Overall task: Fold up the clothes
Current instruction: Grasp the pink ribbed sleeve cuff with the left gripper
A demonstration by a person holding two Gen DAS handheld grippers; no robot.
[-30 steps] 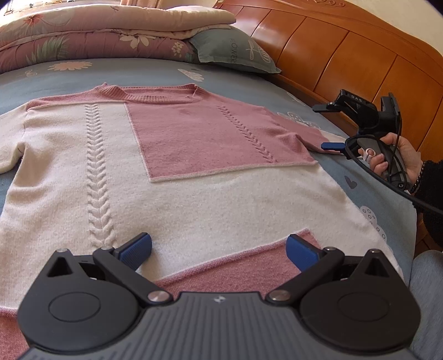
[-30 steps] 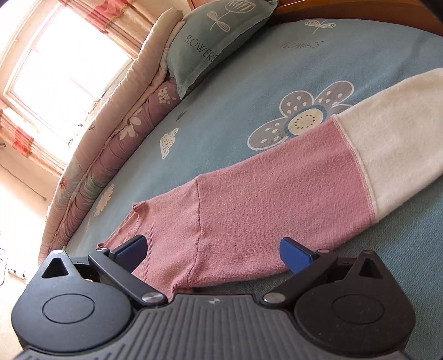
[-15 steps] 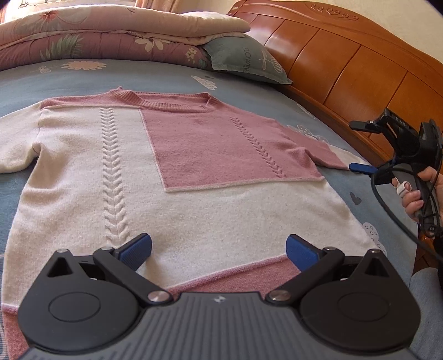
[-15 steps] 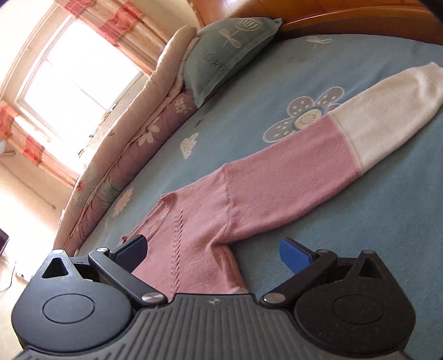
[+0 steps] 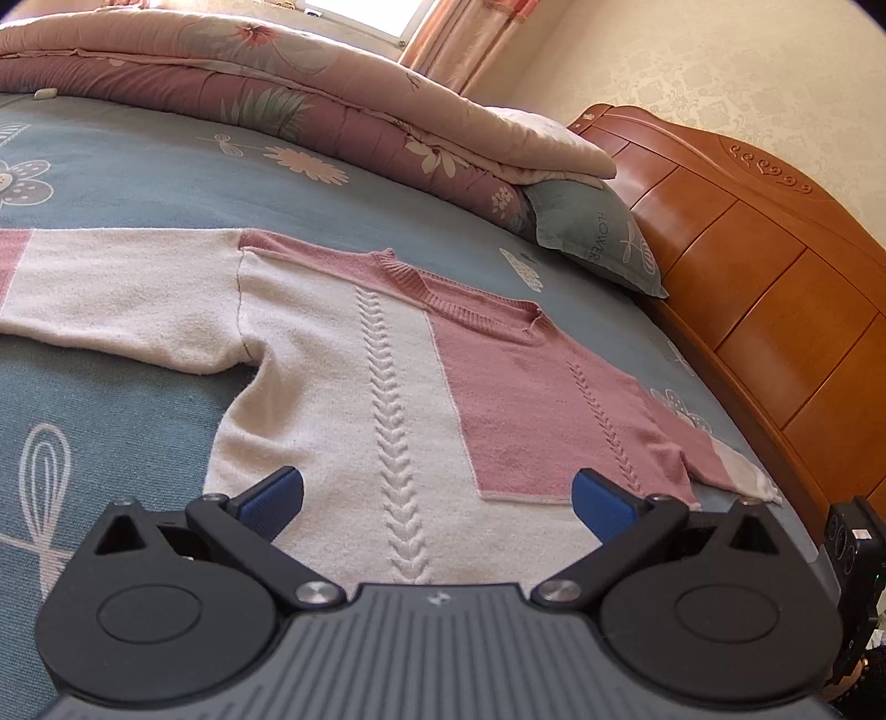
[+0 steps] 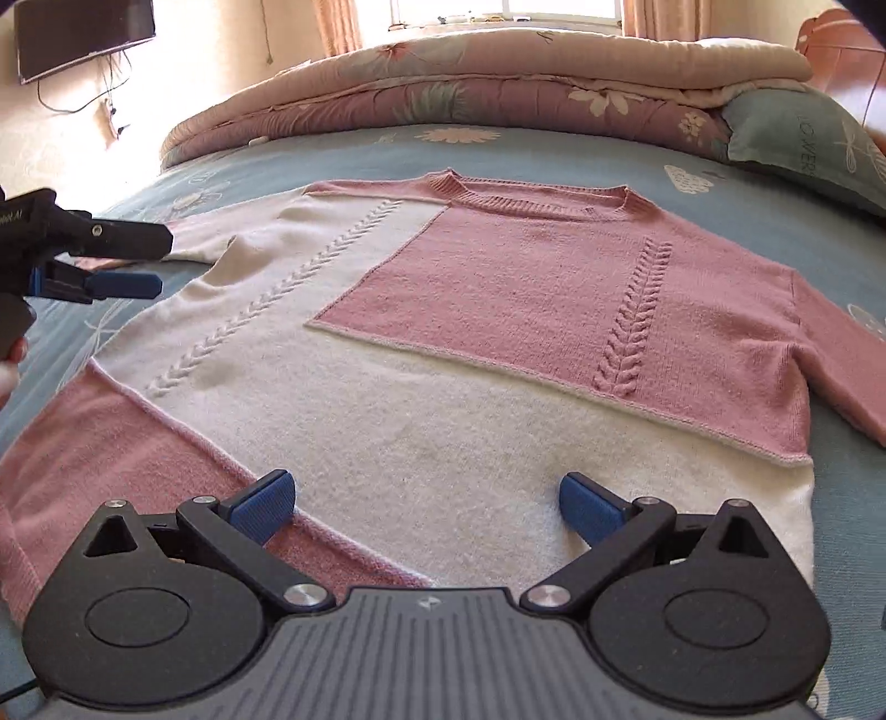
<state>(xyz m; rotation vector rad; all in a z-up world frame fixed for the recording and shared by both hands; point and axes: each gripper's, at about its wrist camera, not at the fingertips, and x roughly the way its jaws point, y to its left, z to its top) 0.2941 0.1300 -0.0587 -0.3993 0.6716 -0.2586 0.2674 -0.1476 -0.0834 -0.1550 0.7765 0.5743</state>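
A pink and cream cable-knit sweater [image 5: 387, 387] lies flat, front up, on the blue sheet, both sleeves spread out. My left gripper [image 5: 437, 501] is open and empty, low over the cream body beside the armpit of the cream sleeve [image 5: 122, 299]. In the right wrist view it shows at the left edge as the left gripper [image 6: 149, 263], jaws apart, above that sleeve. My right gripper [image 6: 425, 507] is open and empty over the hem of the sweater [image 6: 470, 432], facing the collar. The pink sleeve [image 6: 847, 376] runs off to the right.
A folded floral quilt [image 6: 470, 83] and a grey-green pillow [image 6: 803, 133] lie beyond the collar. The wooden headboard [image 5: 775, 310] borders the bed on the right. A wall screen [image 6: 83, 33] hangs at the far left. Blue sheet [image 5: 138, 177] surrounds the sweater.
The left gripper moved from the hem to the left, near the cream armpit. The right gripper swung away from the pink sleeve to the hem, now facing the whole sweater. Both stayed open.
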